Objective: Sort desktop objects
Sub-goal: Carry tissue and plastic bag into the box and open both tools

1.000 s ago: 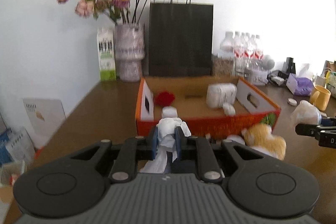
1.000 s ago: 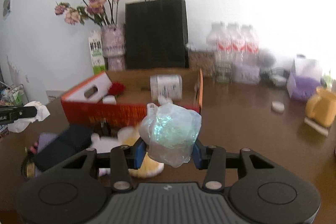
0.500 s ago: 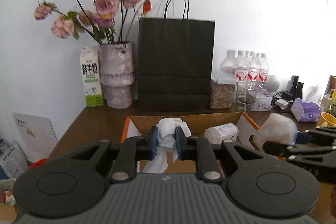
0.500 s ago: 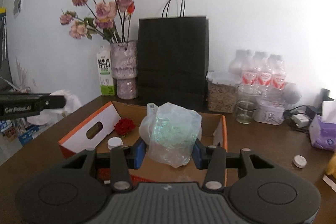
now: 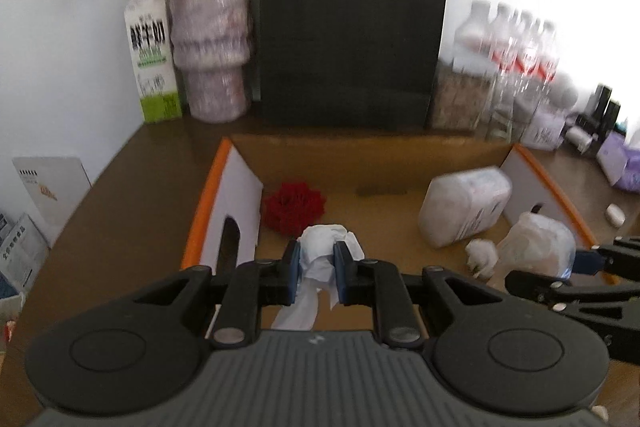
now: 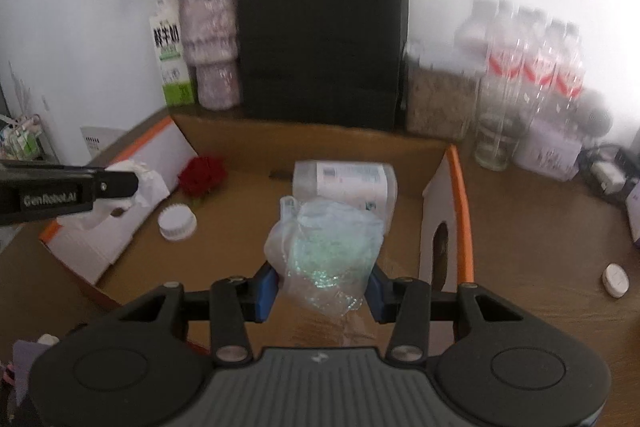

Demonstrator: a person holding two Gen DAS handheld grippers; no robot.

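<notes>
My left gripper (image 5: pixel 316 269) is shut on a crumpled white tissue (image 5: pixel 320 251) and holds it above the near left part of an open orange cardboard box (image 5: pixel 204 203). My right gripper (image 6: pixel 322 291) is shut on a crumpled clear plastic bag (image 6: pixel 326 247) above the box's (image 6: pixel 460 195) near right part. The bag also shows in the left wrist view (image 5: pixel 536 245), and the tissue in the right wrist view (image 6: pixel 140 183). In the box lie a red flower (image 5: pixel 294 205), a white plastic bottle (image 5: pixel 464 205), a white cap (image 6: pixel 176 223) and a small white wad (image 5: pixel 482 253).
A black paper bag (image 5: pixel 352 19), a vase of pink flowers (image 5: pixel 210 43), a milk carton (image 5: pixel 152 55), a grain jar (image 6: pixel 438 99) and several water bottles (image 5: pixel 516 47) stand behind the box. A white cap (image 6: pixel 615 279) lies on the brown table (image 6: pixel 540 227) to the right.
Both grippers have moved forward and down over the box, still holding the tissue and the bag. The view has tilted down into the box.
</notes>
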